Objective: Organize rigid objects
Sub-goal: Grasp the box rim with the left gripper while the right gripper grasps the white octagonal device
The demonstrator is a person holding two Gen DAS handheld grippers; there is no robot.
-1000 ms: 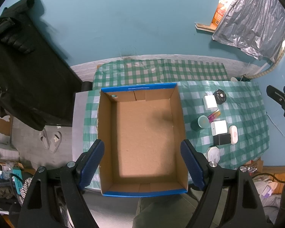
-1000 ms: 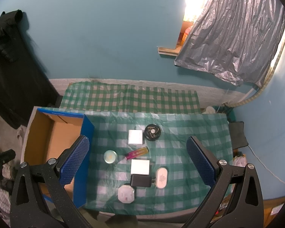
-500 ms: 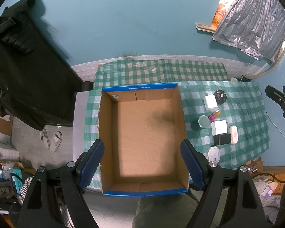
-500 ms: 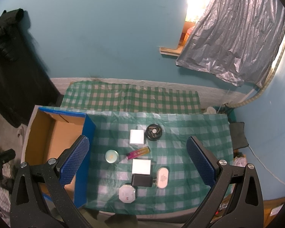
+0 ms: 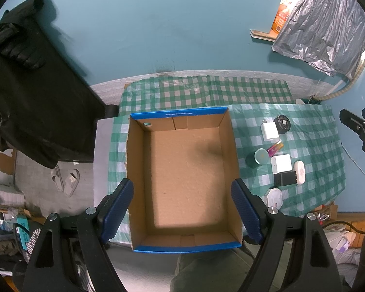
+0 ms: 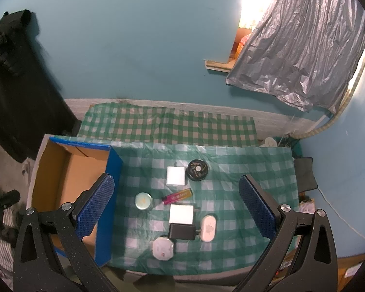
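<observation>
Hovering spread and empty, the right tongs sit over the items right of the box; left tongs, equally agape, straddle it.

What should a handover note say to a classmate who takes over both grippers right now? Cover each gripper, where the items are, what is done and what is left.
Left gripper: open, holding nothing, above the cardboard box.
Right gripper: open, holding nothing, above the items on the checked tablecloth.
Box: nothing inside it.
On the cloth: two white cubes, black disc, teal jar, pink-and-gold stick, black charger, white oval case, white octagonal box.
Done: nothing. Left: all eight items, presumably into the box.
</observation>
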